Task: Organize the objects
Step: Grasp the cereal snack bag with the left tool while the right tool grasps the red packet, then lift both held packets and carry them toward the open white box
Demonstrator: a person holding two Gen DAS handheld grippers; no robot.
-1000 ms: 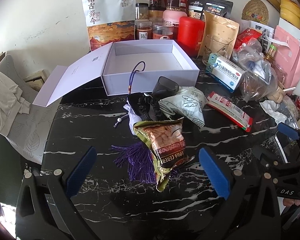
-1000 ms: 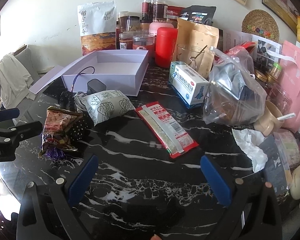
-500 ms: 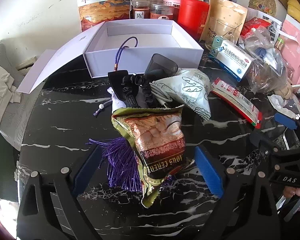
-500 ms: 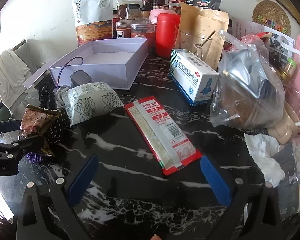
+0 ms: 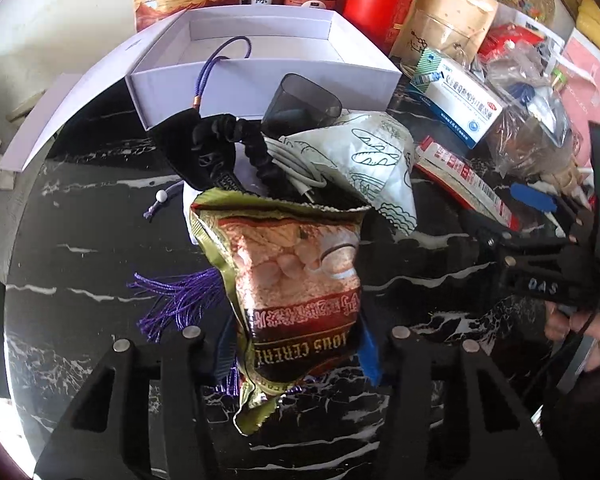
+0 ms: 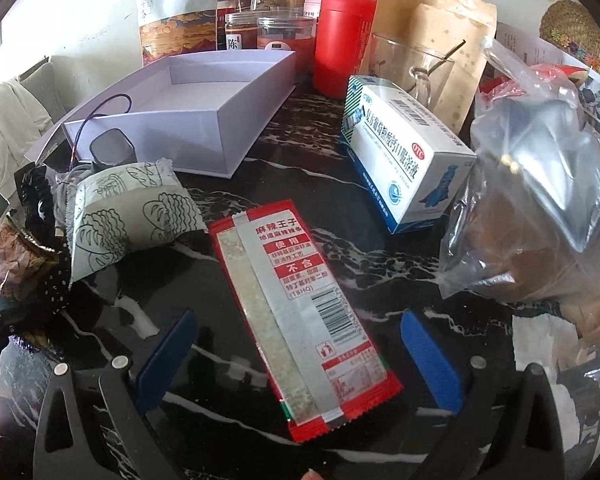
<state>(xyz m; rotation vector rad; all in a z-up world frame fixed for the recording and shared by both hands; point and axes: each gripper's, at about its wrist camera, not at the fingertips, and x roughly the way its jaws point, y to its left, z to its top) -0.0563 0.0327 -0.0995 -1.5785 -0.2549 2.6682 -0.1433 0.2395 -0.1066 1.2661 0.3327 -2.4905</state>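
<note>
The black marble table (image 6: 380,264) carries every item; the open white box (image 5: 260,68) stands at its far side with only a purple cord (image 5: 220,60) looped over its front wall. The cereal packet (image 5: 296,280) lies in front of the box, over a purple tassel (image 5: 176,300). The left gripper (image 5: 296,352) has just been closing; its blue pads now press the lower end of the cereal packet from both sides. The red snack packet (image 6: 296,320) lies flat to the right; the right gripper (image 6: 296,360) is spread apart, one pad on each side of this packet, neither touching it.
</note>
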